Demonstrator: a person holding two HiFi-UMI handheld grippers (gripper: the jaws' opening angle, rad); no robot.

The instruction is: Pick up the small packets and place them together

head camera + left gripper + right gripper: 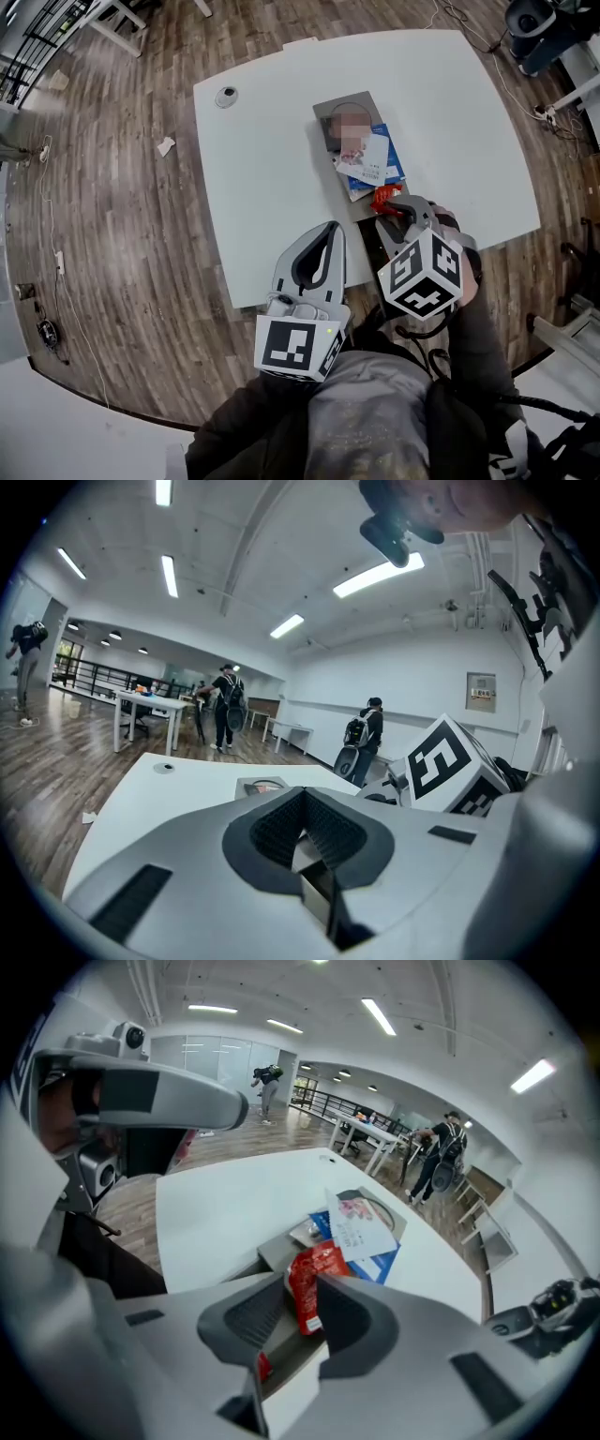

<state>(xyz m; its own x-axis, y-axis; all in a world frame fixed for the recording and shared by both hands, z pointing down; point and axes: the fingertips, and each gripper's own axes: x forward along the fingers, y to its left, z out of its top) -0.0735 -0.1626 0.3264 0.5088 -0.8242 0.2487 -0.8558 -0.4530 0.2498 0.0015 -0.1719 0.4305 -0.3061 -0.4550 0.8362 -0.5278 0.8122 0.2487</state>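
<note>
A small red packet (pixel 384 198) (pixel 307 1290) stands between the jaws of my right gripper (pixel 401 208) (pixel 300 1288). It leans on one pad, a gap shows on the other side, and the jaws are open around it. It is at the near end of a pile on the white table (pixel 272 159): a blue packet (pixel 392 171) (pixel 380 1265), a white packet (pixel 368 155) (pixel 361 1227) and a grey packet (pixel 349 111). My left gripper (pixel 330 231) (pixel 302 791) hovers over the table's near edge, left of the pile, shut and empty.
A small round object (pixel 226 96) lies at the table's far left corner. Wooden floor (pixel 122 187) surrounds the table, with cables at the left. Several people and other tables (pixel 145 705) are farther off in the room.
</note>
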